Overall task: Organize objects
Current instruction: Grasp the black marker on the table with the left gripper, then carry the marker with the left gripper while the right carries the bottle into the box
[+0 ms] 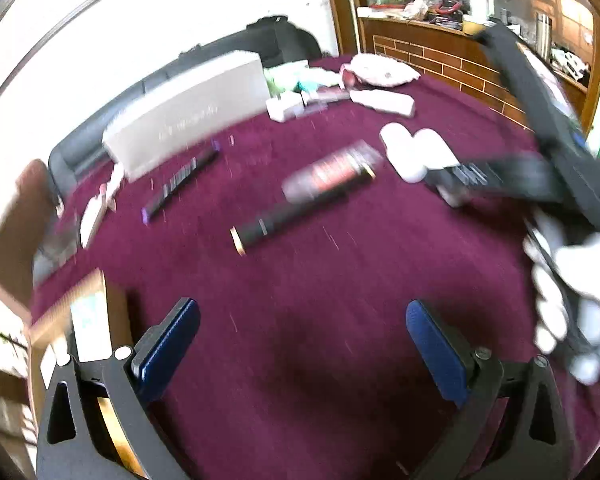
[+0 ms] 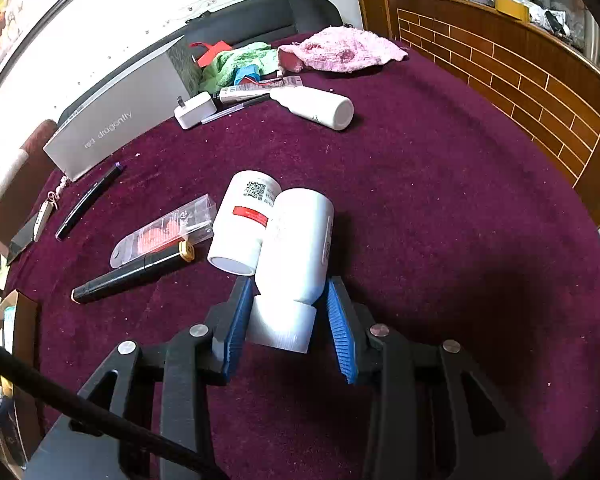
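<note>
Right tongs (image 2: 286, 322) clench a white plastic bottle (image 2: 296, 252) on the maroon-cloth tabletop (image 2: 440, 208); left tongs (image 1: 302, 348) released, empty. Markers, packet and second bottle remain scattered; sorting barely begun.

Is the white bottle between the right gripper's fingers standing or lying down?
Lying down: the white bottle rests on its side on the purple cloth, cap toward the camera.

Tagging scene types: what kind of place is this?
Likely a home living room: a dark sofa behind the purple-clothed table, a wooden brick-patterned counter piled with household clutter, and a framed picture on the wall.
</note>
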